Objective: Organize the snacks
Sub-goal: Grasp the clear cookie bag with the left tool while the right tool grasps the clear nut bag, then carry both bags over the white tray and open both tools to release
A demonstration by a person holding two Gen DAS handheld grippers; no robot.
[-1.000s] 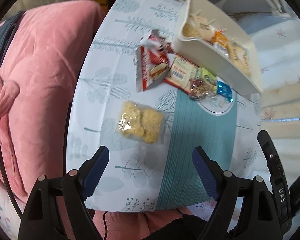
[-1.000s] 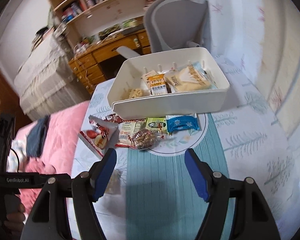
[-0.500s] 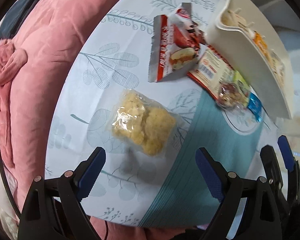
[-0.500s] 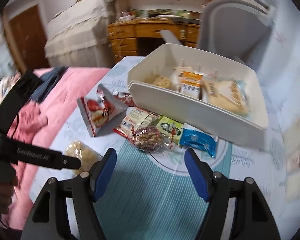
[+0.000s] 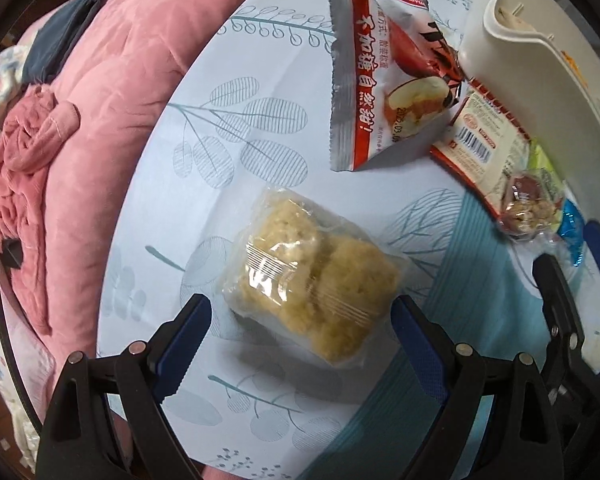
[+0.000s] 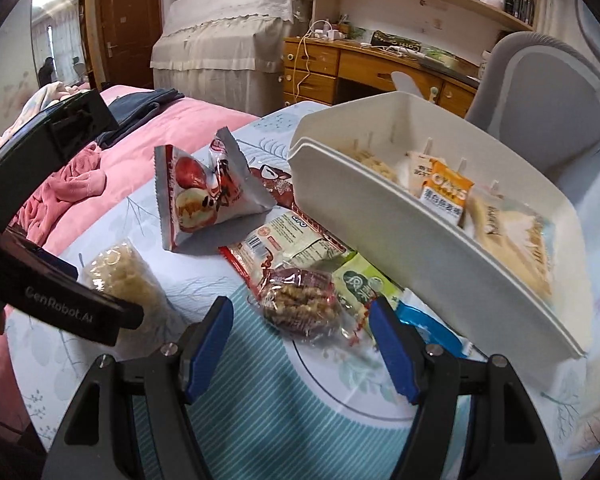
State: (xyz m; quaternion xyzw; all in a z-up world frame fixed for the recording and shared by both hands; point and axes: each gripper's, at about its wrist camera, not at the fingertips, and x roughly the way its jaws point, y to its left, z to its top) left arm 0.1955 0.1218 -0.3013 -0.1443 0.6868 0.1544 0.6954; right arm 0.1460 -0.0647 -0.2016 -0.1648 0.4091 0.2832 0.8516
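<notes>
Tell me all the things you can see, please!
rice cake pack: 1, clear and yellow, on the table between the left gripper's fingers
red pouch: 1, red and silver, on the table near the bin
nut pack: 1, clear and red, in front of the right gripper
green pack: 1, green, beside the nut pack
blue pack: 1, blue, by the bin
bin: 1, white, on the table, snacks inside
table: 1, leaf-print cloth
blanket: 1, pink, beside the table
left gripper: open
right gripper: open
</notes>
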